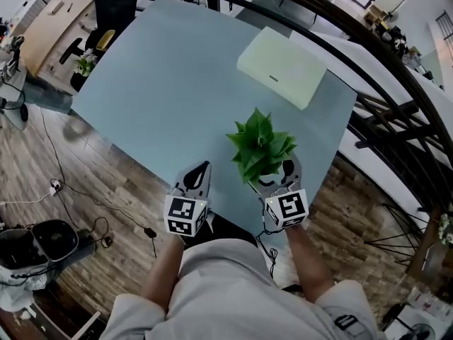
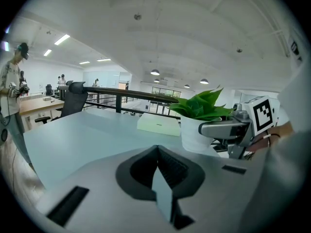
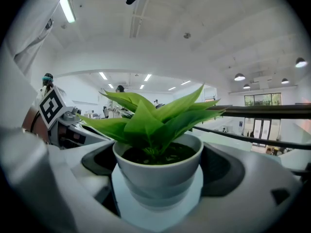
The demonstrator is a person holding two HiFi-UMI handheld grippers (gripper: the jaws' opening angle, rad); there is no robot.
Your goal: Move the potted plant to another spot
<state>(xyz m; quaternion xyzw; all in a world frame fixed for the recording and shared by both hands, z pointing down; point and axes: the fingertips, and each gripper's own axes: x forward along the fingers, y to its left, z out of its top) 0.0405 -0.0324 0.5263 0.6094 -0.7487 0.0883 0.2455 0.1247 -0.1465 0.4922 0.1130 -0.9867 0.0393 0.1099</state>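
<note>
The potted plant (image 1: 260, 147), green leaves in a small white pot (image 3: 158, 176), stands at the near edge of the pale blue table (image 1: 177, 83). My right gripper (image 1: 270, 173) has its jaws on both sides of the pot, the dark pads against its wall, shut on it. The leaves hide the pot in the head view. My left gripper (image 1: 202, 170) hovers just left of the plant at the table's front edge, jaws shut with nothing between them. In the left gripper view the pot (image 2: 194, 134) shows at right with the right gripper's finger (image 2: 221, 127) along its side.
A flat white box (image 1: 283, 66) lies at the table's far right. A dark railing (image 1: 396, 83) runs behind and to the right. An office chair (image 2: 73, 98) stands at the far left end; a person (image 2: 12, 81) stands beyond it. Cables and a bin (image 1: 42, 243) sit on the wood floor.
</note>
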